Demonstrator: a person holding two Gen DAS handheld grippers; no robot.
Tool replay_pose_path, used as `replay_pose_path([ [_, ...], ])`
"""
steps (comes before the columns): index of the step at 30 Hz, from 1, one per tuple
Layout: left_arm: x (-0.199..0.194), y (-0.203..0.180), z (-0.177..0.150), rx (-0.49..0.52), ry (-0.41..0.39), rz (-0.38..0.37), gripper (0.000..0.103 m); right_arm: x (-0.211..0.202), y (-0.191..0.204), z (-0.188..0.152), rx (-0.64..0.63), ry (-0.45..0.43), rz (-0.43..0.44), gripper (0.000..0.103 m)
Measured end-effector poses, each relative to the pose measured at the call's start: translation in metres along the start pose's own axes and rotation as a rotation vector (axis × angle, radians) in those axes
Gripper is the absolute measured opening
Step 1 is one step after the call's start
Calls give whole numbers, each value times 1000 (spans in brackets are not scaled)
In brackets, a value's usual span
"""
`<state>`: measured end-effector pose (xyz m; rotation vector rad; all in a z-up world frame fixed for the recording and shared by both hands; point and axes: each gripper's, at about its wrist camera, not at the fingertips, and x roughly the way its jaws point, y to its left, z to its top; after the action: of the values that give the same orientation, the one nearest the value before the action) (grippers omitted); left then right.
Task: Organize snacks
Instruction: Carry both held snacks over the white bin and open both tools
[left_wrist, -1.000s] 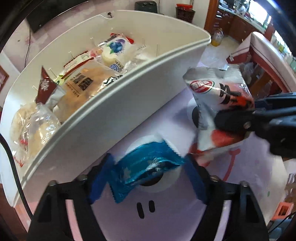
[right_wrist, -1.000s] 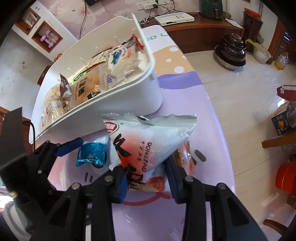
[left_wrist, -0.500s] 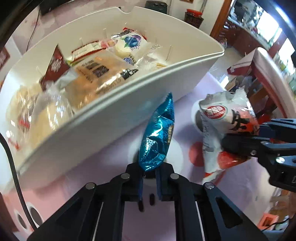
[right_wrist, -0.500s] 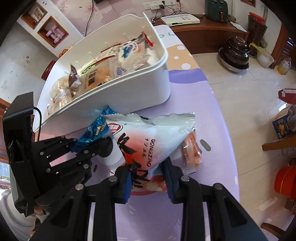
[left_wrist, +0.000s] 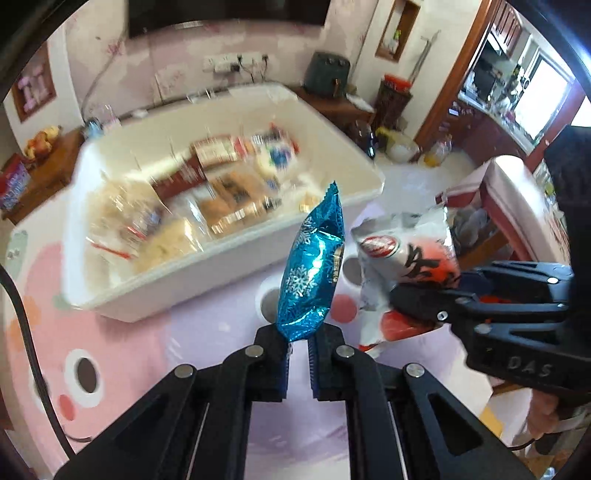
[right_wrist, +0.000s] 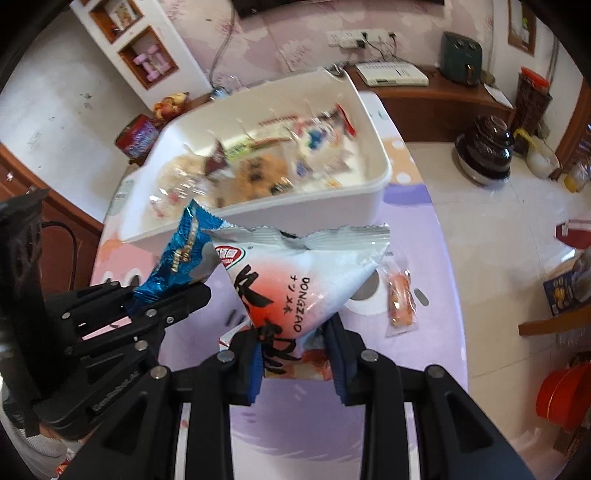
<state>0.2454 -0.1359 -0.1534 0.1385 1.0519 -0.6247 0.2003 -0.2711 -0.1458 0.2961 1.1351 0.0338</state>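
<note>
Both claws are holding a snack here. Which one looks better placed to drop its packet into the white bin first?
Left, probably. The left claw holds the blue packet upright with its tip already at the white bin wall. The right claw grips the bulkier white bag beside it and farther from the rim.

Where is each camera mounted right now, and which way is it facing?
Left wrist: on the left gripper, facing the white bin; its fingers pinch the blue packet; right gripper at right.
Right wrist: on the right gripper, facing the bin; its fingers clamp the white pouch; left gripper at left.
Shared: bin, both snacks, pink-and-purple mat.
</note>
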Motion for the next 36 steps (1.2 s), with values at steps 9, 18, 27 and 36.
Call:
replay_pose_path([
  [9,-91,15,36,-49,-149,108,6,-52,43,34,-106,-124,31,30],
  [18,-119,34,87,-90,-206,220,6,-95,61,96,-175,-264,-1,30],
  [27,-109,56,141,-97,-209,274,6,-113,51,162,-165,-354,-64,30],
  [36,-68,73,175,-76,-148,297,6,-75,49,197,-141,-288,-94,30],
])
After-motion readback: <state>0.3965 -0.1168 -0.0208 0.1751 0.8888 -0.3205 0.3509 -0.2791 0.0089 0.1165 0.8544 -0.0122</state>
